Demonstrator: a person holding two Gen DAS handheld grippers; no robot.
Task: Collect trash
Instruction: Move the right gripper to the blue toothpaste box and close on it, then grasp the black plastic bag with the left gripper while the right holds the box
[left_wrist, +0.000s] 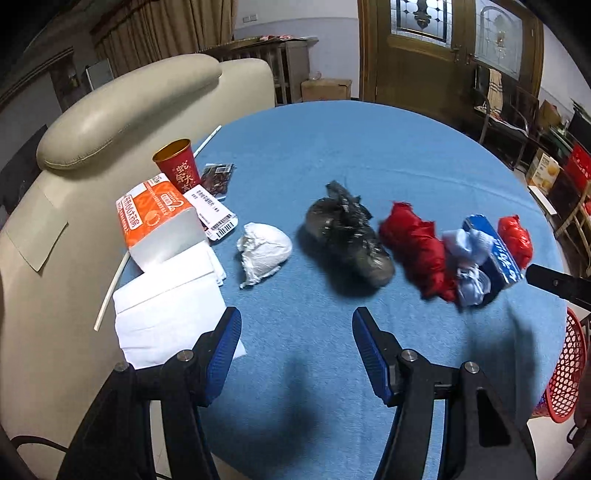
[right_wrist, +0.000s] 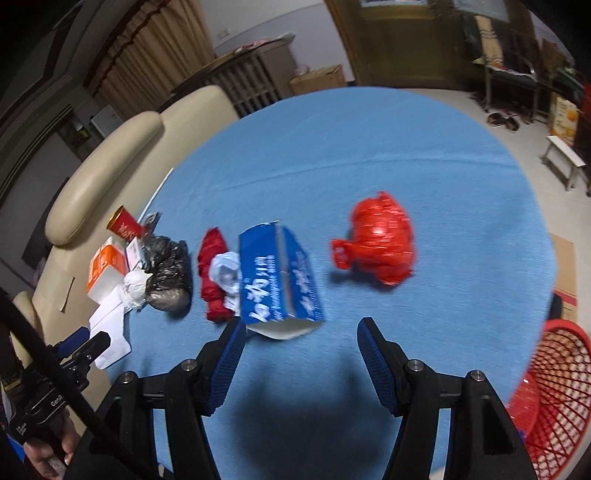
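Trash lies in a row on the blue round table (left_wrist: 369, 155): a white crumpled wad (left_wrist: 264, 251), a black plastic bag (left_wrist: 347, 236), a red crumpled bag (left_wrist: 415, 247), a blue carton (left_wrist: 495, 254) with pale plastic (left_wrist: 469, 258) beside it, and a red knotted bag (left_wrist: 515, 236). My left gripper (left_wrist: 295, 350) is open and empty, above the table in front of the black bag. My right gripper (right_wrist: 301, 358) is open and empty, just in front of the blue carton (right_wrist: 277, 273); the red knotted bag (right_wrist: 380, 240) lies further right.
A red paper cup (left_wrist: 179, 164), an orange tissue pack (left_wrist: 157, 218), loose white tissues (left_wrist: 166, 310), wrappers (left_wrist: 214, 206) and a straw (left_wrist: 110, 291) lie at the table's left. A beige sofa (left_wrist: 92, 122) stands behind. A red mesh basket (right_wrist: 554, 391) stands at the right edge.
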